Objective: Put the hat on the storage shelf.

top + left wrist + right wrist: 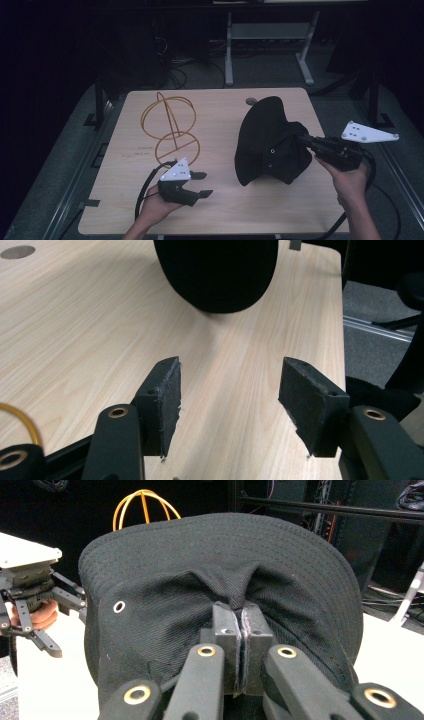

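one black bucket hat (270, 142) with two metal eyelets showing on its side in the high view. one orange wire hat stand (169, 127), made of a round cage on top and one ring base. two handheld grippers: the left gripper (202, 184) and the right gripper (303, 139), each with two black jaws and one grey three-cornered plate. one wooden bench (220, 200) with one round grommet (251, 101) near its far edge.
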Demonstrator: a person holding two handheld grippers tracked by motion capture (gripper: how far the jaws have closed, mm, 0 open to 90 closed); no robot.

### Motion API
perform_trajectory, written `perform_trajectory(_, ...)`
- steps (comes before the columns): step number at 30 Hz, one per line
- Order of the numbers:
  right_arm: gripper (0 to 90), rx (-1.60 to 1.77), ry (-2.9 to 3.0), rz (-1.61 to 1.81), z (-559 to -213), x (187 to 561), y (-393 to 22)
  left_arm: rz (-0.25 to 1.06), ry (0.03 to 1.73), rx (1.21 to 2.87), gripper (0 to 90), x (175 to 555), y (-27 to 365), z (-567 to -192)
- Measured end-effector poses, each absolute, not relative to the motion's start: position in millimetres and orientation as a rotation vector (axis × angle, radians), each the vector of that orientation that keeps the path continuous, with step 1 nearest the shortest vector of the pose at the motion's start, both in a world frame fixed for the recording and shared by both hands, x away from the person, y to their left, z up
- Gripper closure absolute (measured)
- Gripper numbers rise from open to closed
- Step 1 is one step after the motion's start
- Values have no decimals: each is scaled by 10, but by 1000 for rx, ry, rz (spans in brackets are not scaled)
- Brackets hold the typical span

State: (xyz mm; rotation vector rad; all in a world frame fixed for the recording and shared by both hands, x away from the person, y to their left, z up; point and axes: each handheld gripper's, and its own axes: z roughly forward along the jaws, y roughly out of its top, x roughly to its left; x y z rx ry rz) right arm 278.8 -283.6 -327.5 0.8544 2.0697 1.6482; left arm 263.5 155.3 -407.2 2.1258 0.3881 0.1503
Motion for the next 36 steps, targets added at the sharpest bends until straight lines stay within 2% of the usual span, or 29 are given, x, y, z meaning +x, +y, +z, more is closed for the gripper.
perform_trajectory(36,881,780,2112,1649,-2574,3154,-2324,182,390,2096,355,2566,1669,-4155)
